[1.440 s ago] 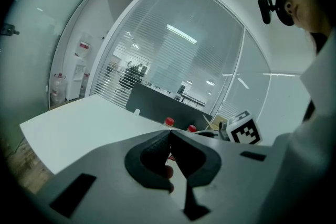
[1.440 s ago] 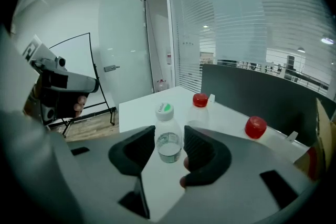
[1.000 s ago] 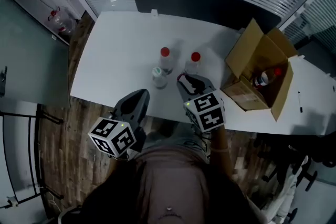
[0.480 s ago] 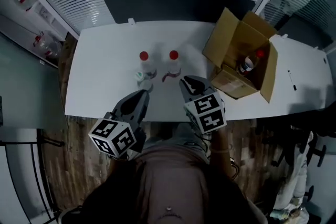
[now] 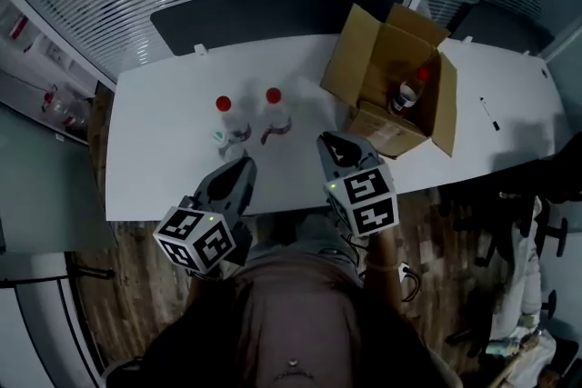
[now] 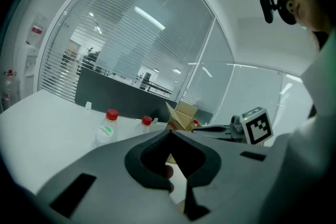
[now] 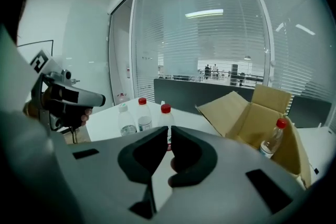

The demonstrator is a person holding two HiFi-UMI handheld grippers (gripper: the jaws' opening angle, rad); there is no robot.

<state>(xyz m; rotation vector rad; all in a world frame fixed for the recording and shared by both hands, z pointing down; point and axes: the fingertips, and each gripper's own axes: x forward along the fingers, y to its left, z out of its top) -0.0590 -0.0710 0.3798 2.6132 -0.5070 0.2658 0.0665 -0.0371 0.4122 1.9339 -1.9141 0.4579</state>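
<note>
Right tongs [image 7: 169,132] have backed away from the small bottle [image 5: 221,138] since 1.4 s ago and narrowed from bottle-width to a slit. The left tongs [image 6: 170,134] now face the bottles instead of the table's left end. Risk, my read, near to far: with both tongs this tight, any push forward meets a bottle with the tips rather than straddling it. The small bottle stands just in front of the left red-capped bottle [image 5: 225,107], with the right red-capped bottle [image 5: 273,97] just beside, so one knock likely topples the group across the table [image 5: 155,159]. Further right, a sideways sweep could catch the near flap of the box [image 5: 382,73] and shift it, along with the bottle inside [image 5: 407,94]. Tongs state: left tips are together with nothing between. Right tongs are all but closed, empty and touching nothing, hovering over the near table edge, well short of the bottles.
</note>
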